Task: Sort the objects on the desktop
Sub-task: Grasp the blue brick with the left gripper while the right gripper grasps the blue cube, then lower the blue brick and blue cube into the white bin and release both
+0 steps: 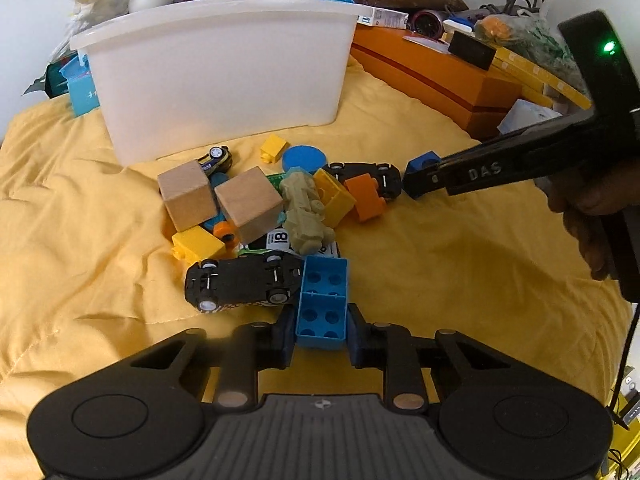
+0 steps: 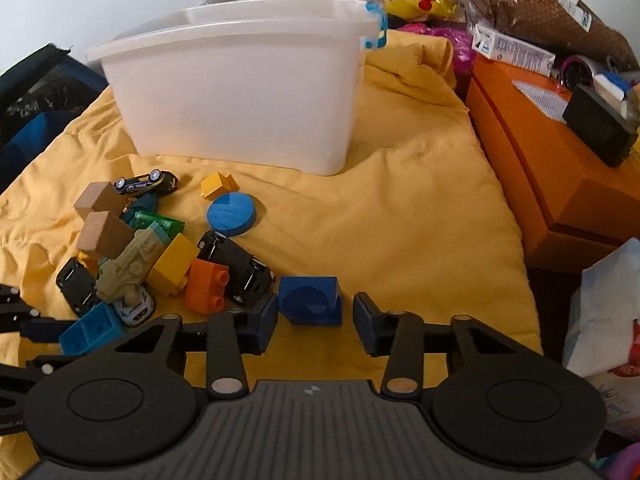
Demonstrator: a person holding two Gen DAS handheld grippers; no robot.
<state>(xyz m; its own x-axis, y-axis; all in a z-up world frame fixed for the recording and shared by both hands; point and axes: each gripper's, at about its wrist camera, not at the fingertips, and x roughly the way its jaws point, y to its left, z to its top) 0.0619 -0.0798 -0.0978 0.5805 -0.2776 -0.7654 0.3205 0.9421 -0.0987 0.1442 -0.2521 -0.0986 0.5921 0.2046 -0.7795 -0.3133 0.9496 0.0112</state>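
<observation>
A pile of toys lies on a yellow cloth (image 1: 440, 264) in front of a white bin (image 1: 224, 72). My left gripper (image 1: 320, 330) is shut on a light blue hollow brick (image 1: 323, 304), next to a black toy car (image 1: 244, 280). The brick also shows in the right wrist view (image 2: 92, 330). My right gripper (image 2: 314, 316) is open around a dark blue cube (image 2: 310, 299); the left pad touches it, the right pad stands apart. The cube also shows in the left wrist view (image 1: 424, 162).
The pile holds two wooden cubes (image 1: 248, 204), an olive toy vehicle (image 1: 306, 212), yellow bricks (image 1: 334, 196), an orange brick (image 1: 366, 196), another black car (image 2: 236, 268) and a blue disc (image 2: 232, 214). Orange boxes (image 2: 560, 184) stand at the right with clutter behind.
</observation>
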